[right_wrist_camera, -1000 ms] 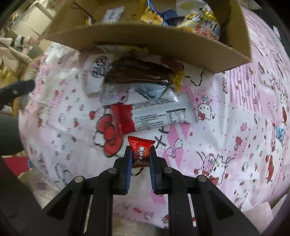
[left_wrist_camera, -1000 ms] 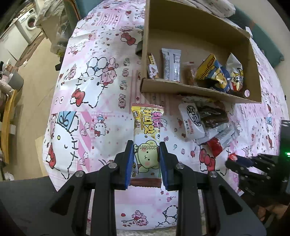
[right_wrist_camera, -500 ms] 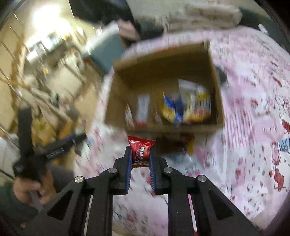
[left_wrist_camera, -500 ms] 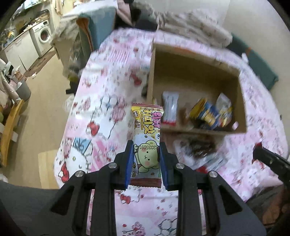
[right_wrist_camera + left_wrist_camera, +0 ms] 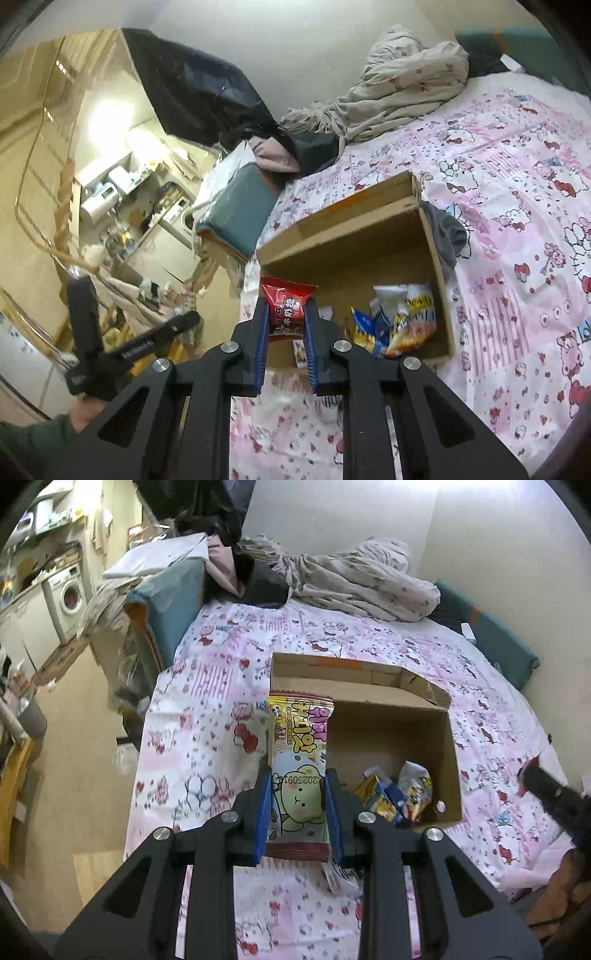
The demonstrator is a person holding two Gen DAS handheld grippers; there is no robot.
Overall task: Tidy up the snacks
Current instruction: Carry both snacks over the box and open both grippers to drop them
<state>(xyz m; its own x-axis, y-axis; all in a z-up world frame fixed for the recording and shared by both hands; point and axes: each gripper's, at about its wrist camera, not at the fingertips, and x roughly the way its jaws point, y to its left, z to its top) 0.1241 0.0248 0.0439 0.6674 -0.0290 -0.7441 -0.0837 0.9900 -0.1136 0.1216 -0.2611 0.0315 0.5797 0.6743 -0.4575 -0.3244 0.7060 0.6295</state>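
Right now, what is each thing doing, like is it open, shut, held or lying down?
Left gripper: shut on the bear snack.
Bear snack: held up, off the bed.
Right gripper: shut on the red candy.
Red candy: held up.
Cardboard box: open, some snacks inside.
Blanket: crumpled.

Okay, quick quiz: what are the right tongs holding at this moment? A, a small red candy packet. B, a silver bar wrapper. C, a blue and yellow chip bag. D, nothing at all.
A: the right tongs are shut on a small red packet, held above the near edge of the box, while the chip bags lie inside it.
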